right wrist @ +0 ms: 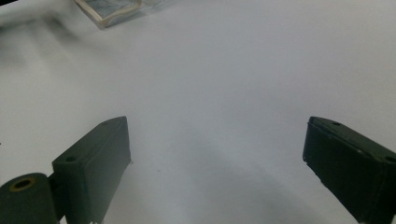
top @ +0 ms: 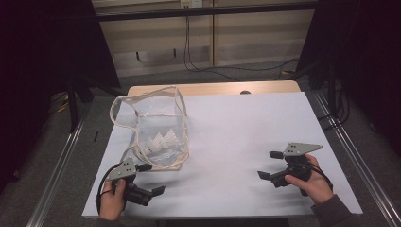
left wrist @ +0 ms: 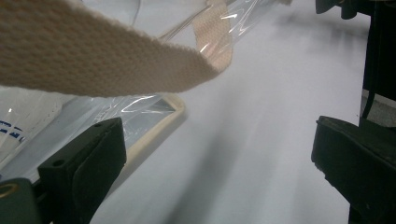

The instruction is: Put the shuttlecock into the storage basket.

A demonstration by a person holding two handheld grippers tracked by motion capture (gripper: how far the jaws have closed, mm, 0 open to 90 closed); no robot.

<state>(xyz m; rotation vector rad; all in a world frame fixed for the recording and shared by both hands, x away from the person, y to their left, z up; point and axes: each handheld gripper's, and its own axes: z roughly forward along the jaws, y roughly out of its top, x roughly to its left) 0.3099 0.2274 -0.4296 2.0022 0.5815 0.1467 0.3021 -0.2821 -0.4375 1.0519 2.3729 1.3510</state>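
Bag (top: 156,127): clear plastic with cream trim, upright on the left half of the white table sheet (top: 236,137).
Left gripper (top: 150,178): near edge, just in front of the bag's base; jaws spread, empty.
Right gripper (top: 270,164): near right, well apart from the bag; jaws spread, empty.
Strap (left wrist: 93,60): cream webbing, above the left jaw.
Shuttlecocks (top: 163,140): white, inside the bag.
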